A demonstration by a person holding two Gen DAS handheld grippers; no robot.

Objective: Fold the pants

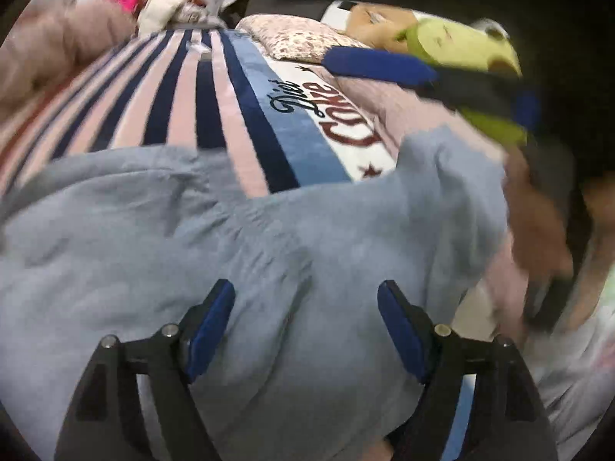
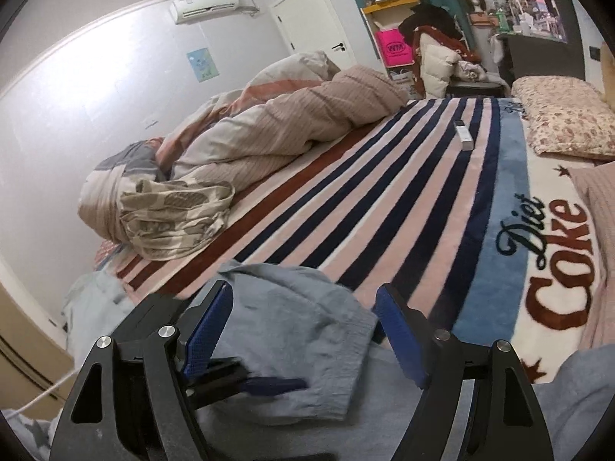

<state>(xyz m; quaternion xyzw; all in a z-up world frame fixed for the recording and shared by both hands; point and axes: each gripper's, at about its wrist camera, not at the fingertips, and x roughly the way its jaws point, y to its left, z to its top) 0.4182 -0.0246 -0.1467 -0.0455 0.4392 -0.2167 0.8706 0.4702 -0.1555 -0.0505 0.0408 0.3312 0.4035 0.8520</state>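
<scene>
1. While the pants (image 1: 238, 253) lie bunched on the near end of the striped blanket (image 2: 384, 199), the left gripper (image 1: 305, 326) hangs released over them, jaws apart, gripping nothing.
2. Over the waistband (image 2: 307, 330), the right gripper (image 2: 303, 330) is likewise spread and empty.
3. Likely risk: clenching on these soft, rumpled layers could catch only the top one, or snag the blanket beneath, skewing the fold.
4. Blur in the left view hints at fast motion, inviting a misplaced pinch.
</scene>
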